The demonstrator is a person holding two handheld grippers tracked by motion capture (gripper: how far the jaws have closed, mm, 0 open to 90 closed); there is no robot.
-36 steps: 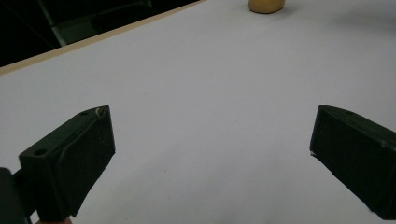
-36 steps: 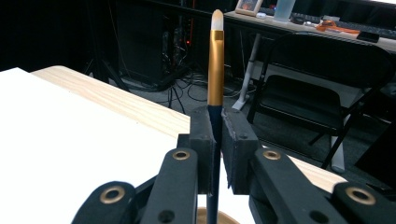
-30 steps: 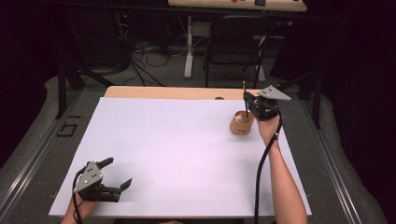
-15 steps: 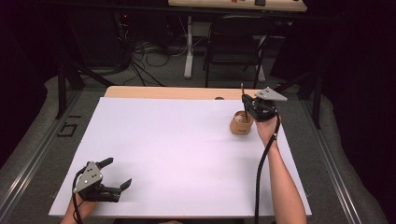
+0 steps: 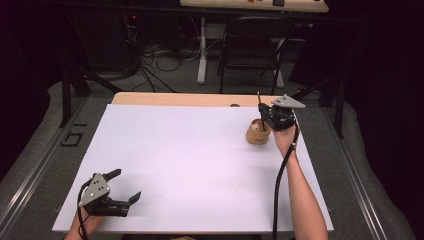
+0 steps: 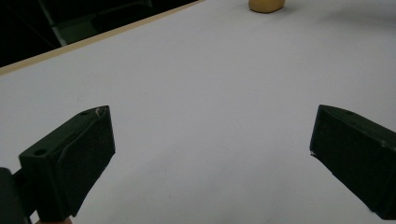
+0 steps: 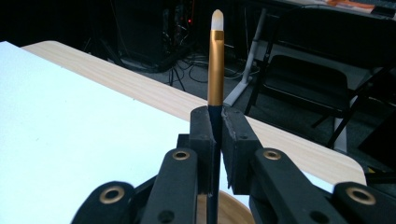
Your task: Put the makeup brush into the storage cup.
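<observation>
Right gripper (image 7: 215, 140): held at the far right of the white-covered table (image 5: 200, 165), directly above the small round tan wooden cup (image 5: 257, 134). Its grey three-cornered plate faces up in the high view.
Right gripper jaws: pressed together on the dark lower shaft of a slim brush with a gold metal ferrule and a pale tip (image 7: 215, 70).
Brush position: upright, tip pointing up, rising clear above the jaw tips. The lower shaft runs down between the jaws toward the cup rim seen at the bottom of the right gripper view; whether its lower end touches the cup cannot be told.
Cup position: standing on the white sheet near the far right corner, just beside the strip of bare light wood along the table's far edge. It also appears at the top edge of the left gripper view.
Left gripper (image 5: 122, 192): low over the near left corner of the table, well apart from the cup and the right gripper.
Left gripper jaws: wide apart, with bare white sheet between them.
Background: a black folding chair (image 5: 250, 55) and floor cables beyond the far edge.
</observation>
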